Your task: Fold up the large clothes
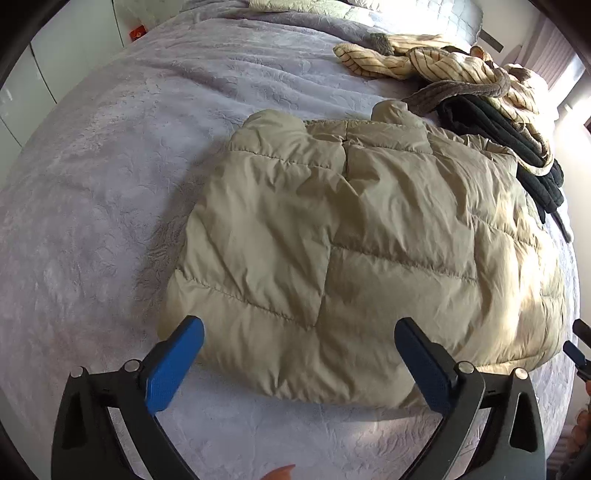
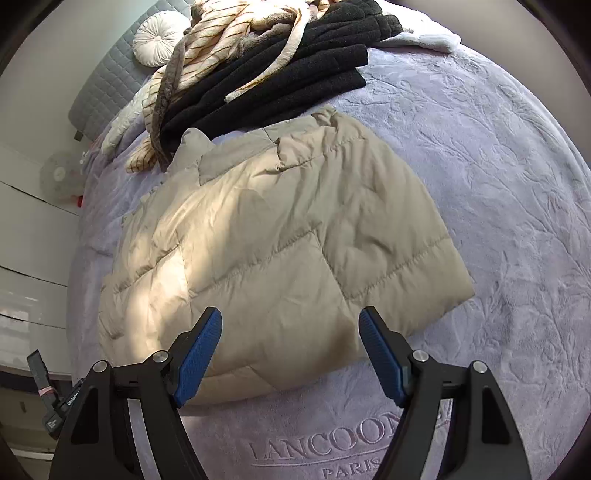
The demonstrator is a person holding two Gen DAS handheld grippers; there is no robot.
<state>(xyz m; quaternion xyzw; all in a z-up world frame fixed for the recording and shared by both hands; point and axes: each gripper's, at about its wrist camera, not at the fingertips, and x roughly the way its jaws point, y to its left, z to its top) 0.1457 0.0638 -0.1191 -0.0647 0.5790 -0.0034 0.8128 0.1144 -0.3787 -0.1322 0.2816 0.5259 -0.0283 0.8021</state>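
A beige quilted puffer jacket (image 1: 354, 236) lies folded flat on the lilac bedspread (image 1: 110, 166), collar end away from me. My left gripper (image 1: 299, 328) hovers over its near edge, jaws wide apart, nothing between the blue pads (image 1: 173, 365). In the right wrist view the same jacket (image 2: 280, 236) fills the middle, with a sunlit patch on its left half. My right gripper (image 2: 290, 317) stands open above the jacket's near hem, and its blue pads (image 2: 380, 354) touch nothing.
Behind the jacket lies a heap of clothes: a cream striped fleece (image 2: 229, 33) over black garments (image 2: 310, 74). A round white cushion (image 2: 159, 37) leans on a grey headboard (image 2: 110, 85). White cabinets (image 1: 55, 66) stand left. The other gripper's tip (image 1: 576, 350) shows at the right.
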